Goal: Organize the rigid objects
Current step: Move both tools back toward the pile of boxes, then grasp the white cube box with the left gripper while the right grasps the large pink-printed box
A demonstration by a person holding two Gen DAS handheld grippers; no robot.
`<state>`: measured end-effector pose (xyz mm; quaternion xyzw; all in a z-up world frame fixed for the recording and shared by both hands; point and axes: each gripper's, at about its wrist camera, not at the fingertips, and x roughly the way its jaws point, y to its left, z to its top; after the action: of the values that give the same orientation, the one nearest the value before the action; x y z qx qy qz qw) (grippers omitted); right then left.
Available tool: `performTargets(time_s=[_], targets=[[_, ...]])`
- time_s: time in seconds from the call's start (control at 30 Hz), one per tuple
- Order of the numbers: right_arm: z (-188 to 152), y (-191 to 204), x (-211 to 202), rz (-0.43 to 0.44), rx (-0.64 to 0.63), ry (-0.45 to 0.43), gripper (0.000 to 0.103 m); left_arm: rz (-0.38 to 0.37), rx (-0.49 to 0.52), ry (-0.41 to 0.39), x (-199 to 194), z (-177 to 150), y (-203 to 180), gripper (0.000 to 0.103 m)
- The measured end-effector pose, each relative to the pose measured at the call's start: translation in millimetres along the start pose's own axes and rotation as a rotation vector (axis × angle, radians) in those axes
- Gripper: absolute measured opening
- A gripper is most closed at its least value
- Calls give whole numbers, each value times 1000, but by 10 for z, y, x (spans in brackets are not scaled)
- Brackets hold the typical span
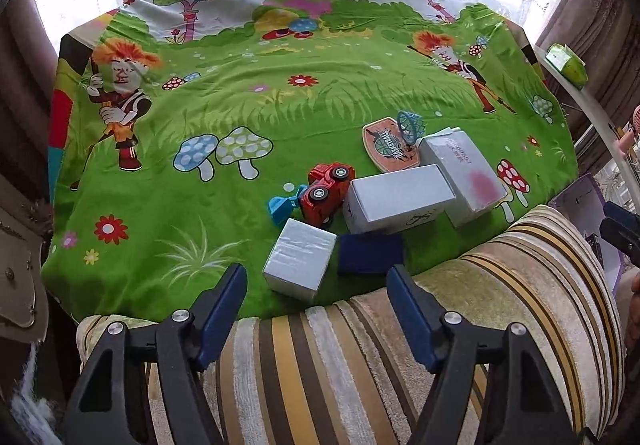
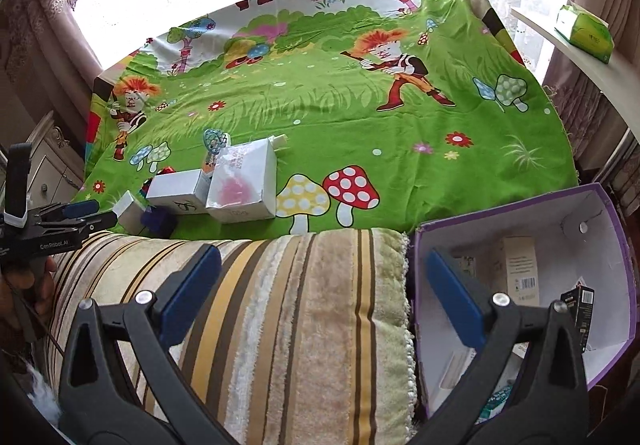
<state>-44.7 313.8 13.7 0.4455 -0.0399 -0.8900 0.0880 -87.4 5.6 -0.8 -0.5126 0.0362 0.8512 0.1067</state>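
Note:
On the green cartoon cloth lie a small silver box [image 1: 300, 260], a navy box [image 1: 370, 253], a long silver box [image 1: 398, 198], a white box with a pink stain [image 1: 464, 173], a red toy truck [image 1: 328, 187] with a blue scoop, and a toy basketball hoop board [image 1: 390, 144]. My left gripper [image 1: 318, 277] is open and empty, just short of the small silver box. My right gripper [image 2: 322, 265] is open and empty over the striped cushion, beside the purple bin [image 2: 520, 209]. The boxes also show in the right wrist view [image 2: 244, 185].
A striped cushion [image 2: 300, 305] runs along the cloth's near edge. The purple bin holds a beige carton [image 2: 520, 269] and a black carton [image 2: 582, 305]. A green tissue box [image 2: 586, 31] sits on a white shelf at right. Curtained windows stand behind.

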Motion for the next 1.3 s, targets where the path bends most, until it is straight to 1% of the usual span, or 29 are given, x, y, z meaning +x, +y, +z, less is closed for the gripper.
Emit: performTargets(time_s=[0.2, 0.33, 0.4, 0.47, 0.53, 0.63, 0.97, 1.03, 1.13, 1.2, 1.23, 1.27, 1.3], targets=[[122, 270, 249, 8, -80, 44, 103, 13, -5, 52, 206, 78, 91, 65], [186, 399, 423, 5, -123, 74, 103, 6, -9, 59, 265, 94, 118, 62], [219, 465, 514, 0, -144, 85, 103, -3, -15, 62, 289, 97, 131, 59], [246, 531, 612, -8, -168, 101, 103, -11, -20, 69, 322, 99, 144, 52], [271, 591, 702, -8, -193, 117, 103, -17, -21, 78, 351, 99, 146, 49], [310, 670, 812, -14, -227, 135, 103, -29, -25, 84, 384, 96, 155, 42], [388, 878, 1132, -24, -296, 189, 102, -44, -60, 48, 353, 60, 203, 41], [394, 899, 1198, -29, -300, 205, 101, -40, -61, 40, 343, 52, 204, 41], [402, 896, 1277, -32, -292, 230, 93, -38, -65, 29, 324, 44, 211, 41], [406, 882, 1324, -26, -281, 248, 81, -38, -66, 18, 307, 41, 212, 41], [404, 874, 1343, -23, -278, 257, 77, -37, -66, 11, 293, 39, 208, 41], [399, 870, 1354, -24, -276, 262, 71, -36, -65, 5, 281, 39, 206, 41], [395, 869, 1347, -23, -276, 258, 71, -34, -66, -2, 267, 37, 207, 41]])
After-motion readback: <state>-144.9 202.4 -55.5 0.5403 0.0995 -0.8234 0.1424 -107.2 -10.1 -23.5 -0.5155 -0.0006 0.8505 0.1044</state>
